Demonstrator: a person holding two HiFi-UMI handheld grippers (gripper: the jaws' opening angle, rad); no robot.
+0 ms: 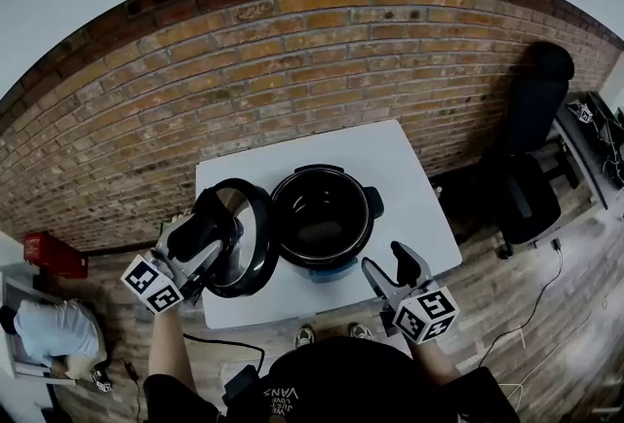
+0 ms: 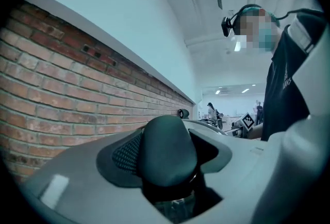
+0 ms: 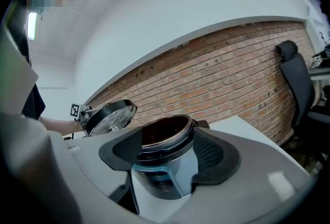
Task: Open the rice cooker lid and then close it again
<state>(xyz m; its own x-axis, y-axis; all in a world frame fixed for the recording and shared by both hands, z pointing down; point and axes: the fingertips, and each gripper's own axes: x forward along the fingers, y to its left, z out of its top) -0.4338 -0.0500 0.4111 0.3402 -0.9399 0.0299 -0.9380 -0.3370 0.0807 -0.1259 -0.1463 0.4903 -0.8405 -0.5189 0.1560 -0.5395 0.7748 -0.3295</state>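
The black rice cooker (image 1: pixel 325 216) stands uncovered in the middle of the white table (image 1: pixel 390 158), its dark inner pot showing. Its round lid (image 1: pixel 239 236) hangs tilted to the left of the pot, clear of the rim, and my left gripper (image 1: pixel 200 241) is shut on the lid's handle. In the left gripper view the dark handle (image 2: pixel 167 153) fills the space between the jaws. My right gripper (image 1: pixel 390 273) stands open off the table's front right edge, holding nothing. From the right gripper view the cooker (image 3: pixel 165 158) lies straight ahead and the raised lid (image 3: pixel 109 116) is at the left.
A brick wall (image 1: pixel 292 51) runs behind the table. A black office chair (image 1: pixel 531 138) stands at the right, with cables on the wooden floor near it. A red box (image 1: pixel 54 253) sits at the far left. The person's shoes show below the table's front edge.
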